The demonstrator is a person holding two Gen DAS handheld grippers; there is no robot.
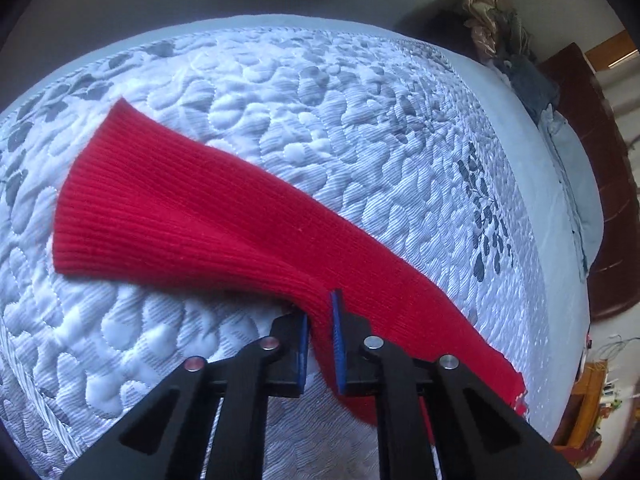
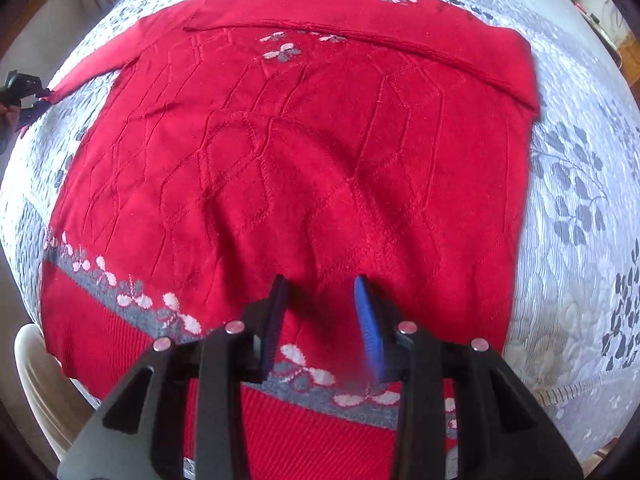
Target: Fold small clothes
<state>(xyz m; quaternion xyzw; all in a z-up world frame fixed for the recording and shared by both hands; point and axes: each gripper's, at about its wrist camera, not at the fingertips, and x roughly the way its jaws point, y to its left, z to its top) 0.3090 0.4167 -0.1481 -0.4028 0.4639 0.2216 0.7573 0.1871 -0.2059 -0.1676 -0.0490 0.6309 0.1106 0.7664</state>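
Note:
A red knit sweater with a grey flowered hem band lies flat on the quilted mattress, neck at the far end. One sleeve is folded across the chest. The other sleeve, ribbed and red, stretches out over the mattress. My left gripper is shut on this sleeve, with the cloth pinched between its blue pads. In the right wrist view the left gripper shows at the far left, at the sleeve's end. My right gripper hovers over the sweater's lower part, jaws apart, nothing between them.
A pile of clothes lies at the far corner of the bed by a dark wooden headboard. Wooden furniture stands beyond the bed's right edge. A white rounded object sits off the bed's near left edge.

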